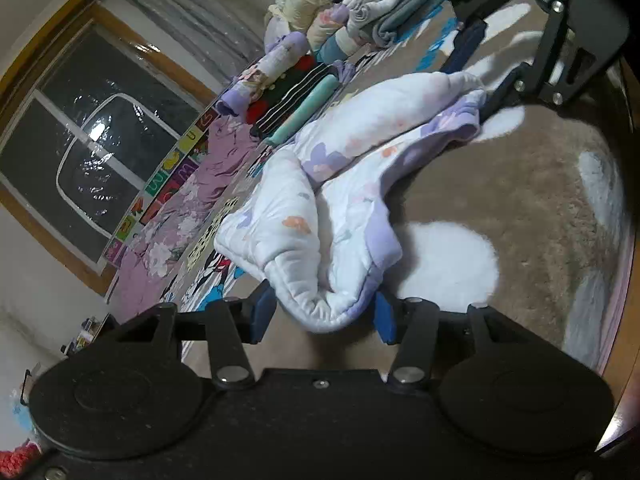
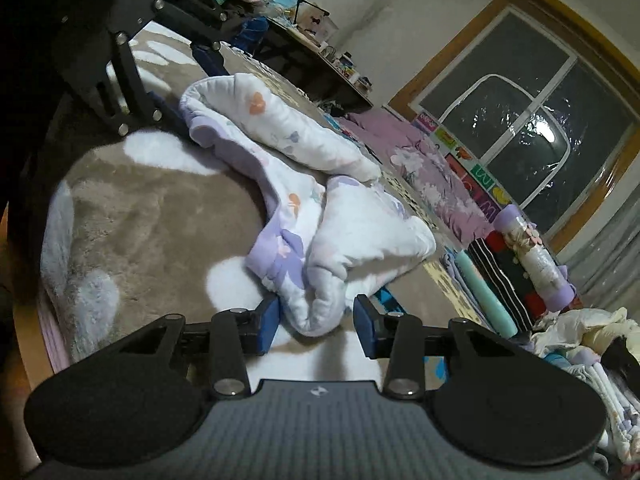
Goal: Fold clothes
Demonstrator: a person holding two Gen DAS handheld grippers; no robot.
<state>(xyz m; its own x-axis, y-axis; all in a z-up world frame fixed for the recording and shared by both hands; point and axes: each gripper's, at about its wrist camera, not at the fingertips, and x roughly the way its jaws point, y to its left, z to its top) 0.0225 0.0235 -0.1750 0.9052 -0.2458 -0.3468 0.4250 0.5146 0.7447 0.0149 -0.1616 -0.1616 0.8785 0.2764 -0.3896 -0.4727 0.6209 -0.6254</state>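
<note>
A white quilted garment with lilac trim and small flower prints [image 1: 360, 168] lies bunched on a brown and white plush blanket [image 1: 520, 208]. In the left wrist view one end of it sits between the blue pads of my left gripper [image 1: 324, 316], whose jaws stand wide. My right gripper [image 1: 486, 80] shows at the garment's far end. In the right wrist view the garment [image 2: 340, 232] has its near end between the pads of my right gripper [image 2: 318, 320], also wide apart. My left gripper [image 2: 180, 80] shows at the far end.
Folded and rolled clothes [image 1: 296, 92] line the blanket's far side, with a taller stack of folded garments [image 1: 384, 4] beyond. A lilac floral sheet [image 1: 188, 208] lies by the window wall. A cluttered low table [image 2: 320, 60] stands behind. Loose clothes [image 2: 592, 344] pile at right.
</note>
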